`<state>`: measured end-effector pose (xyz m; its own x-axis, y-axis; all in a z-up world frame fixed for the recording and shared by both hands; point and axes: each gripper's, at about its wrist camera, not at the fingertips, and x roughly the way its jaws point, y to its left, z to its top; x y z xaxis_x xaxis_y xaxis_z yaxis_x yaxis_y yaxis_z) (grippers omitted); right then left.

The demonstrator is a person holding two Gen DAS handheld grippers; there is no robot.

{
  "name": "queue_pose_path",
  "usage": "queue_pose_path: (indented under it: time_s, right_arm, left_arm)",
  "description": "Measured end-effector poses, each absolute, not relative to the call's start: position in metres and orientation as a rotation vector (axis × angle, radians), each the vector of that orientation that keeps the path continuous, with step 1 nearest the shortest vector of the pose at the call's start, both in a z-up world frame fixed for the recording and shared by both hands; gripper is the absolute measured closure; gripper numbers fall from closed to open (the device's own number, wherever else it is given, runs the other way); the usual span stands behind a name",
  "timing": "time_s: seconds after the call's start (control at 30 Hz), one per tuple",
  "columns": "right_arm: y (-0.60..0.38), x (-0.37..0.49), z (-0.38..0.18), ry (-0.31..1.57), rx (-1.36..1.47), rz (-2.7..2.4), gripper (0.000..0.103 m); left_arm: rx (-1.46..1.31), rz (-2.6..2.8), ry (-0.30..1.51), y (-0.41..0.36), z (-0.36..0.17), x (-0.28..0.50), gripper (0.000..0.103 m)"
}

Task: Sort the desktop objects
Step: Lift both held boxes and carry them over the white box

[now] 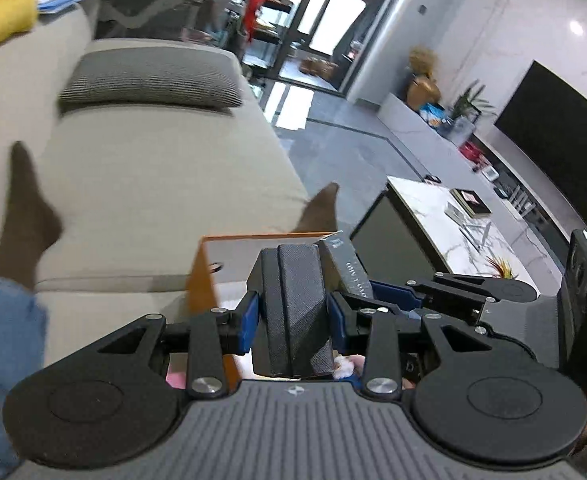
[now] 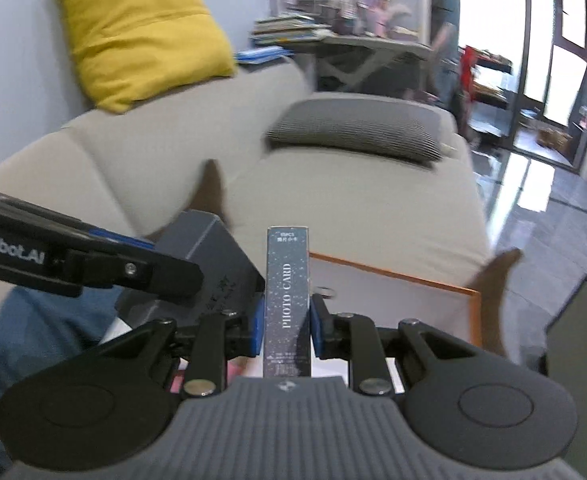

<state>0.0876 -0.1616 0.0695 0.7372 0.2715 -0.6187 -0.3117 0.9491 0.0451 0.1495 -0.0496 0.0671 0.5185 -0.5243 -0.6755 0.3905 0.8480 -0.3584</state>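
Firstly, from the left wrist view, the left gripper (image 1: 293,312) was seen closed on a dark grey textured box (image 1: 293,304), its blue pads (image 1: 249,322) pressed against the box's two sides. The box was held upright above an open orange-edged box (image 1: 209,280), whose white inside could be made out below. Just beside it on the right, a speckled photo card box (image 1: 347,268) was held by the right gripper (image 1: 373,294). A beige sofa (image 1: 153,160) with a striped grey cushion (image 1: 149,84) lay beyond, and a person's socked feet (image 1: 29,208) rested on it. A marble coffee table (image 1: 453,216) with books on it stood well apart to the right.

Next, from the right wrist view, the right gripper (image 2: 287,328) was seen clamped on the photo card box (image 2: 287,300), a slim, tall, dark case with white lettering. The left gripper (image 2: 165,276) reached in from the left with the grey box (image 2: 213,248). The orange-edged box (image 2: 393,276) sat behind on the right, and a yellow pillow (image 2: 141,28) lay on the sofa (image 2: 353,200) back.

Sorting was judged to be midway: two items were lifted, neither yet placed. What else remained could not be told.
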Motion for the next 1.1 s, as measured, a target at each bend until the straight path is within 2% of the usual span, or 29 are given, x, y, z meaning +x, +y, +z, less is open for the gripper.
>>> queue_pose_path:
  time_s: [0.33,0.67,1.1]
  right_arm:
    - [-0.240,0.151,0.021,0.814,0.038,0.160,0.079]
    - [-0.257,0.180,-0.042,0.951,0.026,0.118,0.079]
    - [-0.246,0.178,-0.052,1.014,-0.069,0.057,0.079]
  left_arm:
    - [-0.163,-0.613,1.056,-0.127,-0.002,0.221,0.061]
    - [-0.221,-0.551,1.210,-0.144,-0.073,0.256,0.061]
    - [-0.340,-0.548,1.262,-0.145,-0.106,0.253,0.061]
